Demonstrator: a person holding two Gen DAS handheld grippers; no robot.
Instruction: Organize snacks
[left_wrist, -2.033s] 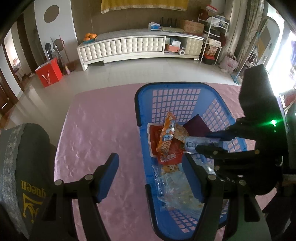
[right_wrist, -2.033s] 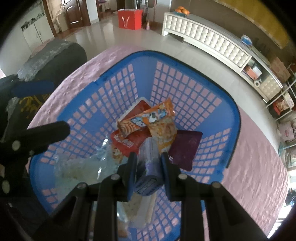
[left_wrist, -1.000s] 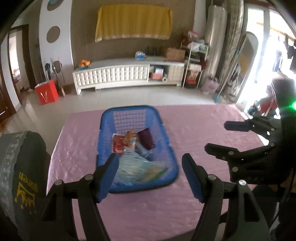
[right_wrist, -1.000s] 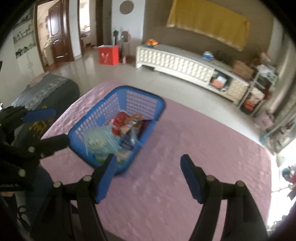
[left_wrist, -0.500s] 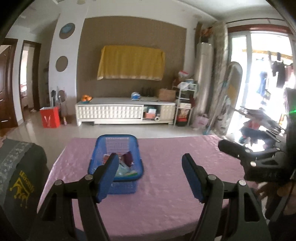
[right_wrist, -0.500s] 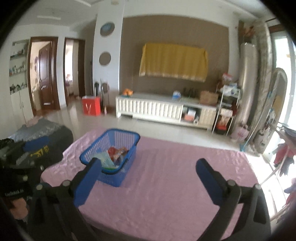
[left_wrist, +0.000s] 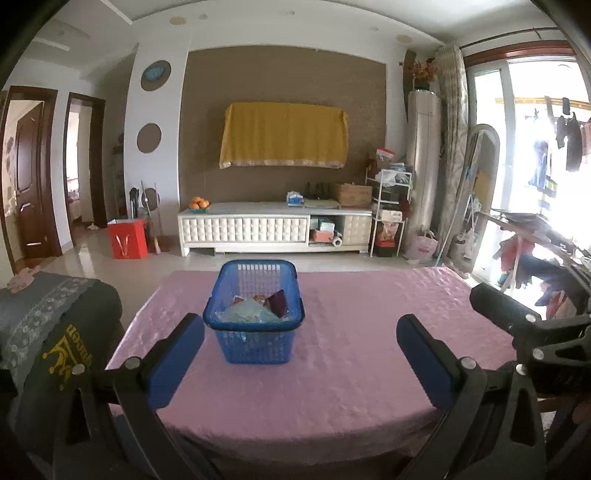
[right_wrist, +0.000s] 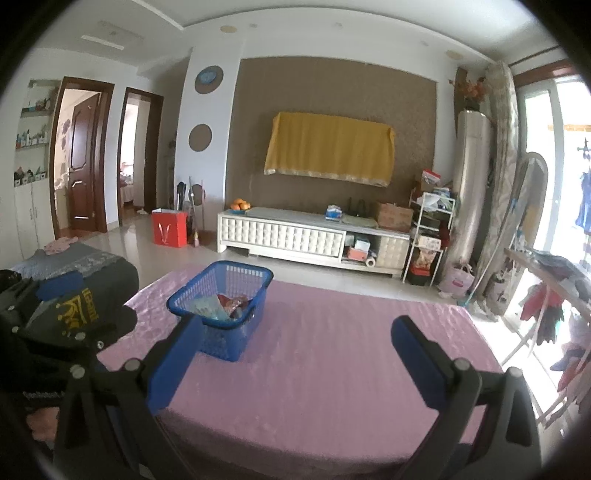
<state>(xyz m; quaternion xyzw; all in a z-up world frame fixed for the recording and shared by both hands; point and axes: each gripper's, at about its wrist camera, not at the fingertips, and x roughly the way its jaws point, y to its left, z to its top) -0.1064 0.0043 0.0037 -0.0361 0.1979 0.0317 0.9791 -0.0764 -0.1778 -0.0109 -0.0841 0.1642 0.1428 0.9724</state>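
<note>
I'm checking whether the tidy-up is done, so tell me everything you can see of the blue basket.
The blue basket is a rectangular plastic one with lattice walls, a solid rolled rim and a handle notch in its end wall. It stands upright on the pink tablecloth, left of the middle. Inside lie several snack packets: a clear crinkled bag, red and orange wrappers and a dark purple pack leaning at the right side. None shows above the rim. Neither gripper touches it.

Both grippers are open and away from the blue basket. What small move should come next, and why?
Probably none beyond holding both back: the task looks finished. The snacks all lie in the basket, the pink tablecloth around it shows nothing loose, and the left gripper and right gripper, jaws just opened wide, hold nothing.
</note>
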